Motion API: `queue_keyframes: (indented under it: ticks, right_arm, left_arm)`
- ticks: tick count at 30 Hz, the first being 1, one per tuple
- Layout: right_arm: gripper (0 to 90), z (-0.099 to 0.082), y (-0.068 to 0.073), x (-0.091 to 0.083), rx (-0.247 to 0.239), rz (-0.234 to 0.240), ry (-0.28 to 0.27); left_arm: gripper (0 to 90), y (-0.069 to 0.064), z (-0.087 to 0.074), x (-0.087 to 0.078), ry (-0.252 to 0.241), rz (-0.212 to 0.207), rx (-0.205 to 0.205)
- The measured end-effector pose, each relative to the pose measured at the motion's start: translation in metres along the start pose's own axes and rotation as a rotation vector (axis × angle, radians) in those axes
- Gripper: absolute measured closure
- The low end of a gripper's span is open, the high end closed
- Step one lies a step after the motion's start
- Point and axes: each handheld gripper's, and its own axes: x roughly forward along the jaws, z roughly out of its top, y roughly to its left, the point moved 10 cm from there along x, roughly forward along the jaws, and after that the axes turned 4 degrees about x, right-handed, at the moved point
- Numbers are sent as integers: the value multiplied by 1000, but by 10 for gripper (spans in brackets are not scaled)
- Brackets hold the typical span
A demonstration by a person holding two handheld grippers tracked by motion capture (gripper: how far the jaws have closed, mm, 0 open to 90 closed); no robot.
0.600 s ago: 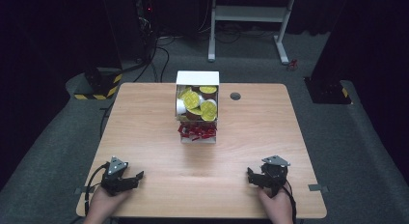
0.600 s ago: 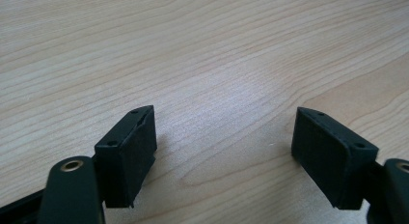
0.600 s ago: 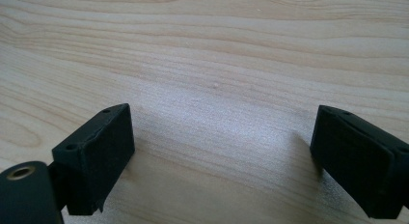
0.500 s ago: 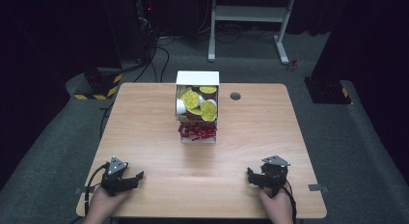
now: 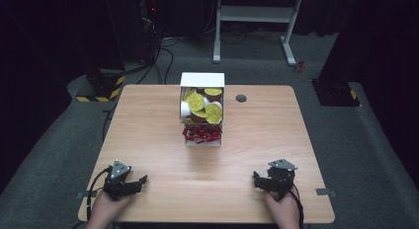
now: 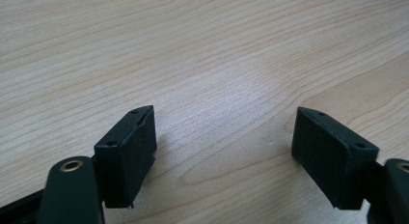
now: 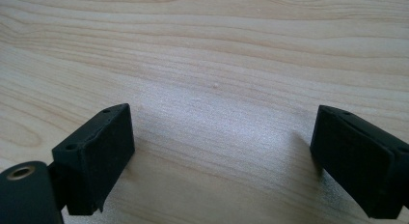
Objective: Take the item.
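We see a rectangular bench (image 5: 148,125) of pale wood-grain laminate, smooth and matt, with a small round dark grommet (image 5: 241,98) near its far edge. The grain shows as long wavy streaks in both gripper views.

Against the middle of the far edge stands a white box-shaped dispenser with a clear front (image 5: 202,81). It stands upright, and its footprint runs lengthwise from the far edge toward the centre of the bench, with the clear front and its low tray facing the near edge. The upper part holds round cups with yellow-green foil lids (image 5: 213,112), piled at odd tilts. The low tray holds crinkled red packets (image 5: 201,134), glossy and irregular.

The left gripper (image 5: 141,180), black hard plastic with blocky rectangular pads and a grey three-cornered plate, rests near the near left corner, well apart from the dispenser. In the left gripper view (image 6: 224,151) its jaws stand wide apart with bare wood between them.

The right gripper (image 5: 257,178), of the same build, lies near the near right corner. In the right gripper view (image 7: 222,159) its jaws are likewise spread and grasp nothing. We see both tongs released, pointing inward along the near edge.
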Motion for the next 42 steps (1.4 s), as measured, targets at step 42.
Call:
queue_keyframes:
  ticks: [42]
  right_arm:
    - [82, -1, 1, -1, -5, 4, 0]
  left_arm:
    - [304, -1, 13, -7, -45, -13, -42]
